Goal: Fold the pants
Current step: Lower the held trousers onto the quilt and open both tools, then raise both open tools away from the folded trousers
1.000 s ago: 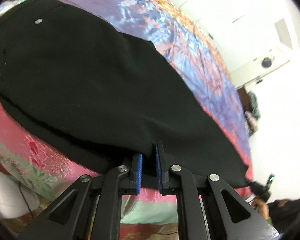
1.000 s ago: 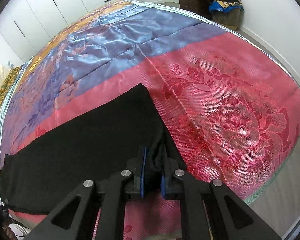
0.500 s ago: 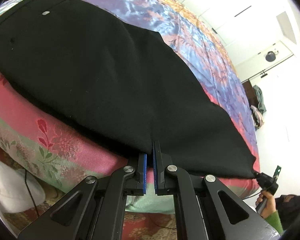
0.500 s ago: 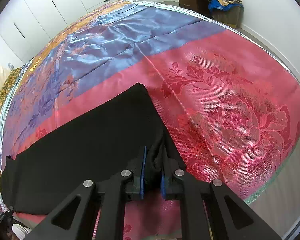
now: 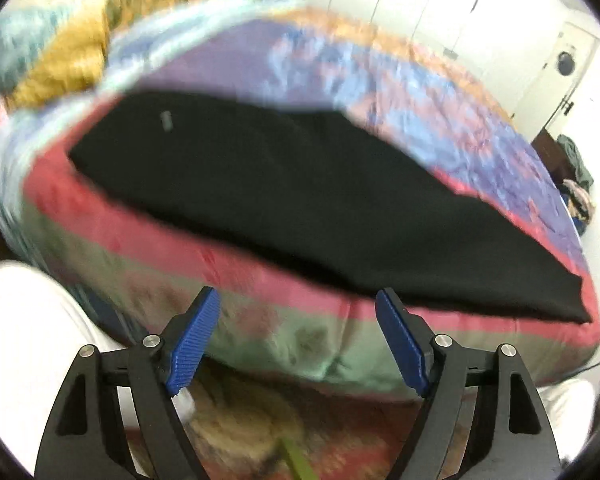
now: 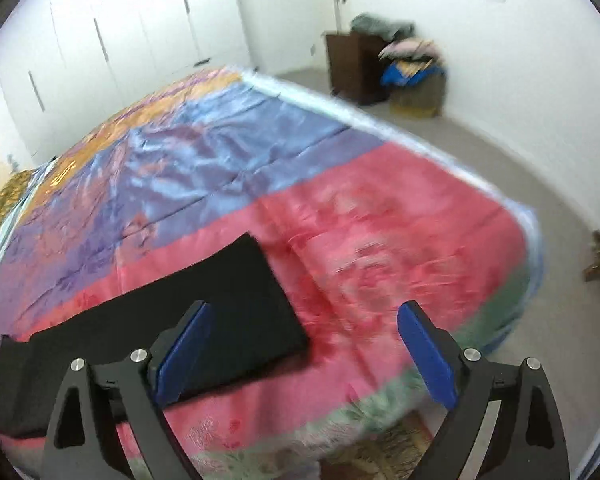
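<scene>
pants (image 5: pixel 300 200) lie flat on the bedspread (image 6: pixel 380 240) — both grippers' jaws apart, holding nothing.

Two matching black grippers with blue pads

The left gripper (image 5: pixel 298 336) has a matte black frame with triangular cut-outs low in the frame, round silver screws at the joints, and ribbed bright blue pads (image 5: pixel 192 344) on its fingers. The right gripper (image 6: pixel 304 354) is built alike: black struts, silver screw heads, and smooth-looking blue pads (image 6: pixel 426 356), slightly blurred.
</scene>
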Demonstrator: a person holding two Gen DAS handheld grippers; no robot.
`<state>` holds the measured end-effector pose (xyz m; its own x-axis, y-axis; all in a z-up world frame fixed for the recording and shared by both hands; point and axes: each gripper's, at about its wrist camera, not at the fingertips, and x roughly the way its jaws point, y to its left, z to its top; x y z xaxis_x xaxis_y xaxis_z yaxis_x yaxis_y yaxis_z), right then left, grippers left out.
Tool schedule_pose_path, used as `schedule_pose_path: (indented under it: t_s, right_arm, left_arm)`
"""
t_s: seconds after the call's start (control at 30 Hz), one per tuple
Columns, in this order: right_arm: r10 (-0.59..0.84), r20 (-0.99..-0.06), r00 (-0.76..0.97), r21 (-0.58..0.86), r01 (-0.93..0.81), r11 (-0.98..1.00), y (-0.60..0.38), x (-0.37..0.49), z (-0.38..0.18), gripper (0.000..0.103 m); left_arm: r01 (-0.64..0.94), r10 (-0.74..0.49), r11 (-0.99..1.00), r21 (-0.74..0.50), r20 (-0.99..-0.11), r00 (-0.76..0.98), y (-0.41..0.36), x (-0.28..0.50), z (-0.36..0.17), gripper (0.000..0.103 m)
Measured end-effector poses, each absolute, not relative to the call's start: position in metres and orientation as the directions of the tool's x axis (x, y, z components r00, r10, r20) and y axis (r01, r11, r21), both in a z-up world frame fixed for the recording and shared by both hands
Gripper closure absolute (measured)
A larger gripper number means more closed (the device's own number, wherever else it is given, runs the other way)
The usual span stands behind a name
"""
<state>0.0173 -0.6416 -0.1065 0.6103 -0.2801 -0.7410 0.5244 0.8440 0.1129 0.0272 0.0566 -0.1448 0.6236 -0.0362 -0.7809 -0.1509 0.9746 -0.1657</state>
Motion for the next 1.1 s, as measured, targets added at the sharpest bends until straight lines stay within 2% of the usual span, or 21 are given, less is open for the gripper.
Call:
schedule_pose_path:
  t_s: [0.1, 0.17, 0.3, 0.43, 0.5, 0.6, 0.83, 1.1]
  right_arm:
    - [-0.251, -0.697, 0.672, 0.136, 0.467, 0.874, -0.607, 0.014, -0.087, 0.010]
    - [-0.194, -0.684, 0.703, 0.144, 0.391, 0.909, -0.573, 0.021, -0.081, 0.010]
    - [-0.068, -0.703, 0.708, 0.119, 0.211, 0.970, -0.500, 0.047, -0.097, 0.010]
    - [-0.008, -0.729, 0.685, 0.070, 0.086, 0.994, -0.447, 0.065, -0.131, 0.010]
    - [-0.012, -0.765, 0.644, 0.044, 0.071, 0.997, -0.435, 0.072, -0.152, 0.010]
    - [-0.006, -0.847, 0.531, 0.052, 0.096, 0.994, -0.434, 0.084, -0.188, 0.010]
    - [0.004, -0.831, 0.556, 0.076, 0.106, 0.991, -0.439, 0.082, -0.193, 0.003]
    - [0.024, -0.819, 0.573, 0.101, 0.104, 0.989, -0.441, 0.083, -0.192, 0.002]
  left_arm:
    - [-0.120, 0.015, 0.988, -0.096, -0.718, 0.696, 0.049, 0.038, -0.131, 0.014]
    - [-0.103, 0.020, 0.992, -0.075, -0.709, 0.705, 0.052, 0.056, -0.133, 0.013]
    - [-0.111, 0.025, 0.991, -0.067, -0.739, 0.674, 0.065, 0.100, -0.151, 0.013]
    - [-0.115, 0.082, 0.993, 0.012, -0.773, 0.629, 0.069, 0.121, -0.180, 0.014]
    - [-0.105, 0.090, 0.994, 0.036, -0.811, 0.578, 0.073, 0.125, -0.199, 0.014]
    - [-0.083, 0.091, 0.995, 0.052, -0.813, 0.575, 0.074, 0.121, -0.208, 0.014]
    - [-0.080, 0.106, 0.994, 0.073, -0.804, 0.585, 0.070, 0.119, -0.212, 0.010]
    - [-0.070, 0.113, 0.994, 0.090, -0.800, 0.589, 0.069, 0.120, -0.215, 0.008]
